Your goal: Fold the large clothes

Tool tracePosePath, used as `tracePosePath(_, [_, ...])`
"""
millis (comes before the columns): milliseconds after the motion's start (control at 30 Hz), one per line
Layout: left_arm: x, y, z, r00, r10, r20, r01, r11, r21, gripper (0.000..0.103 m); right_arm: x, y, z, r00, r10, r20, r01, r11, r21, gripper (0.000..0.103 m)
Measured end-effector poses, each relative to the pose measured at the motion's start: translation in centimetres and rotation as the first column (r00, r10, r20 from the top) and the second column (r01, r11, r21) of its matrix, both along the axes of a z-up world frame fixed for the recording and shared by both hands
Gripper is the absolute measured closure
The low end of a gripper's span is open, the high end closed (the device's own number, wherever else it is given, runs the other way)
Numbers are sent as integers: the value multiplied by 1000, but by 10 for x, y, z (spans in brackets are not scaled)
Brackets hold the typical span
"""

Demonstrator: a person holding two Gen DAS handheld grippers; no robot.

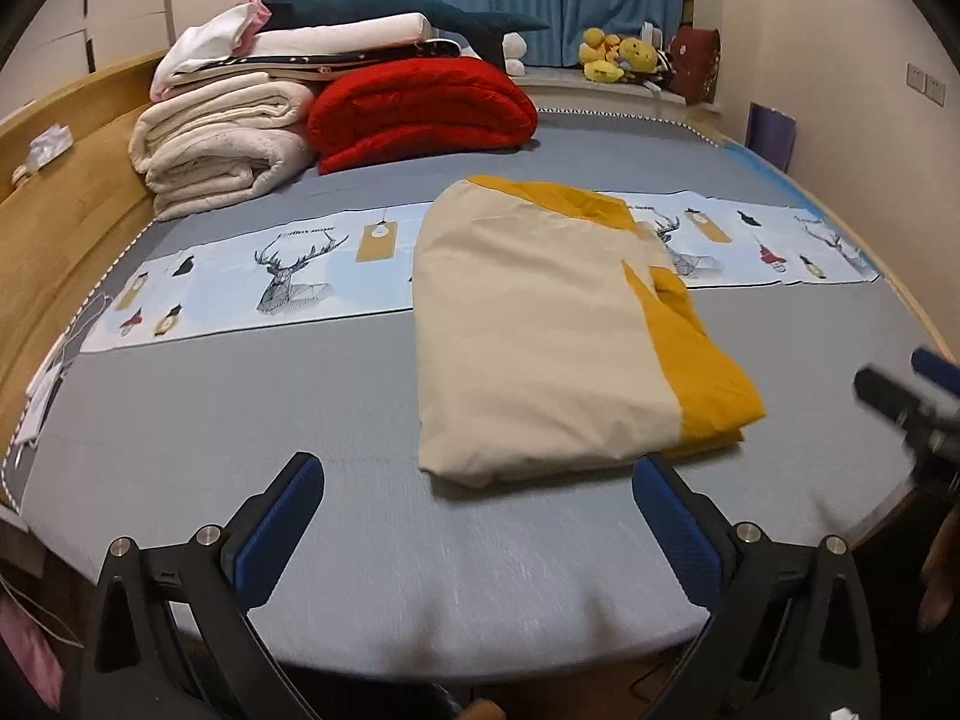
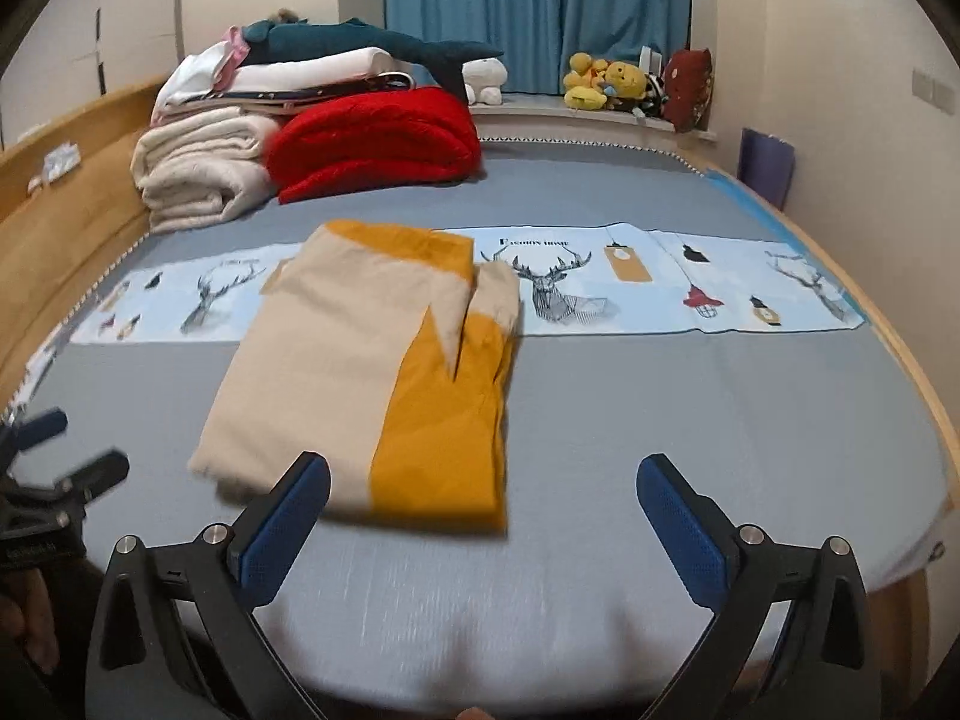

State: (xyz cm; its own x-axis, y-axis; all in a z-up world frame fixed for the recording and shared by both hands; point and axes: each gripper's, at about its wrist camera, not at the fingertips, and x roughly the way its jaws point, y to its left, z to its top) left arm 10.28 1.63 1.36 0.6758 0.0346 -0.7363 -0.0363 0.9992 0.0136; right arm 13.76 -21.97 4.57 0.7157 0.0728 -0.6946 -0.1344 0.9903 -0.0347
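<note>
From the left wrist view, your left gripper (image 1: 477,531) hangs over the near edge of the bed (image 1: 240,420) with its two blue pads spread wide and nothing between them. The cream and yellow garment (image 1: 540,330) lies ahead, slightly right of the gripper's middle, already in a compact rectangle with its far end over the printed deer strip (image 1: 288,276). Its near corner comes just beside your right pad, but I cannot say they touch. The right gripper (image 1: 906,390) shows blurred at the right edge, so you are probably moving it.

From the right wrist view, your right gripper (image 2: 483,531) is also wide apart and holds nothing. The garment (image 2: 336,360) is left of its middle, and the near hem passes behind the left pad. The yellow layer (image 2: 444,420) sits on the right side with one loose flap near the top. The folded blankets (image 2: 336,138) are well apart at the headboard side, so the working area stays free. I judge the fold nearly finished; you perhaps only need to tidy that flap.
</note>
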Motion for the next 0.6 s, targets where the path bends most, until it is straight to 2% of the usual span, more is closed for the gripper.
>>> tracePosePath(100, [-12, -5, 0, 1000, 5, -2, -5, 1000, -14, 1, -24, 14, -1, 1000, -15, -2, 15, 1000, -8, 1])
tracePosePath(233, [-23, -8, -5, 1000, 22, -19, -23, 996, -83, 1, -41, 26, 0, 1000, 7, 8, -8, 1000, 11, 1])
tracePosePath(367, [-16, -11, -13, 999, 16, -42, -19, 998, -66, 1, -38, 35, -8, 999, 26, -18, -26, 1000, 17, 1])
tracePosePath(600, [-8, -6, -24, 997, 40, -67, -45, 996, -79, 1, -25, 44, -19, 999, 39, -36, -39, 999, 3, 1])
